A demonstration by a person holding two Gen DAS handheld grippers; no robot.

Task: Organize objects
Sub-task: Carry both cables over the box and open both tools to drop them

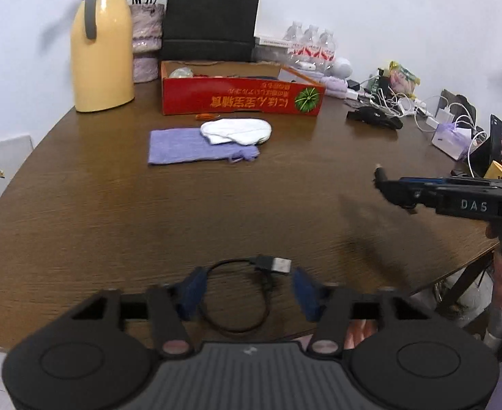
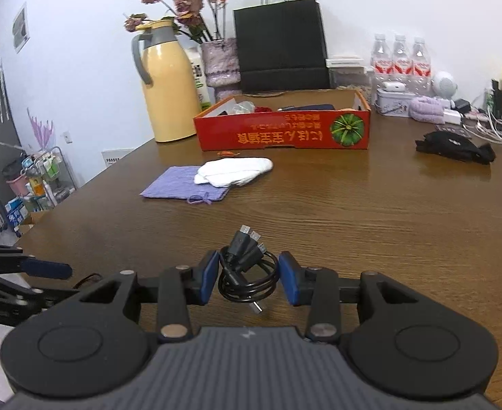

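Left tongs [image 1: 247, 283] spread, blue pads clear on either side of a loose black cable [image 1: 280, 263], nothing pinched; loop flat on the wooden table [image 1: 114, 205] close to its near edge, USB plug pointing right, just in front of the right pad. Right tongs [image 2: 249, 273] to the right of them, pinching a coiled black cable [image 2: 247, 266], one pad against each side of the bundle, several plugs sticking up past the fingertips and one hanging below. Farther back on the table, from the left: a yellow jug [image 1: 102, 58] with a grey handle, upright near the wall; just beside it a vase [image 1: 145, 44] of dried flowers; nearer the middle a purple pouch [image 1: 179, 147] lying flat, a white cloth [image 1: 237, 130] overlapping its right corner; behind those a red box [image 1: 237, 97], open on top, a few small things inside, too blurred to tell apart; a black bag [image 1: 209, 17] upright against the wall behind the box; three water bottles [image 1: 310, 44] to its right; a black object [image 1: 375, 118] lying alone; at the far right a tangle of white leads [image 1: 456, 126] and chargers
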